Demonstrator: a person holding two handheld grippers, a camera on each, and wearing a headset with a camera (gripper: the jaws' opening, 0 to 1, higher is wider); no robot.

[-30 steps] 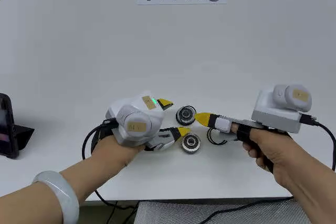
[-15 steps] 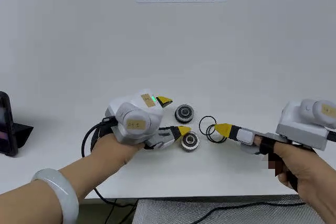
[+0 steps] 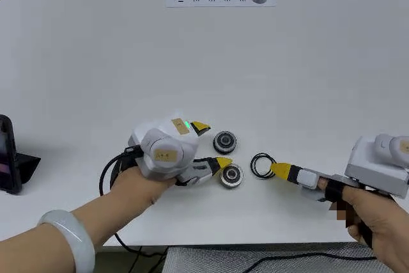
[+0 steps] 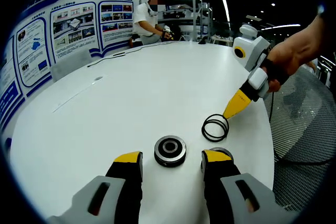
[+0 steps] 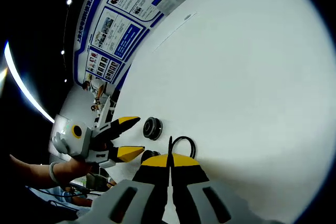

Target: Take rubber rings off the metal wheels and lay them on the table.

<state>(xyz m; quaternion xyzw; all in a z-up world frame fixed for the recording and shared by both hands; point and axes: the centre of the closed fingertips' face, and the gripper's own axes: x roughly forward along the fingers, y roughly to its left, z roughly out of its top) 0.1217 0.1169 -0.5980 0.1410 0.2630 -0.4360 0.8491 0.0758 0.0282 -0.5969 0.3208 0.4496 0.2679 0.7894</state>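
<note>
Lower centre of the head view, black rubber rings (image 3: 262, 165) lie on the table (image 3: 192, 62), off the two metal wheels (image 3: 224, 140). Our right gripper (image 3: 276, 169) is pressed together just beside them, and our left gripper (image 3: 214, 145) is spread, facing the wheels. Whether more rings remain, we cannot tell.

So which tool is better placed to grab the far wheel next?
Left, I'd say. The left tool is open, and the far wheel sits just ahead of the gap between its jaws. The right tool is shut, its tip beside the rubber rings lying on the table, farther from that wheel.
</note>
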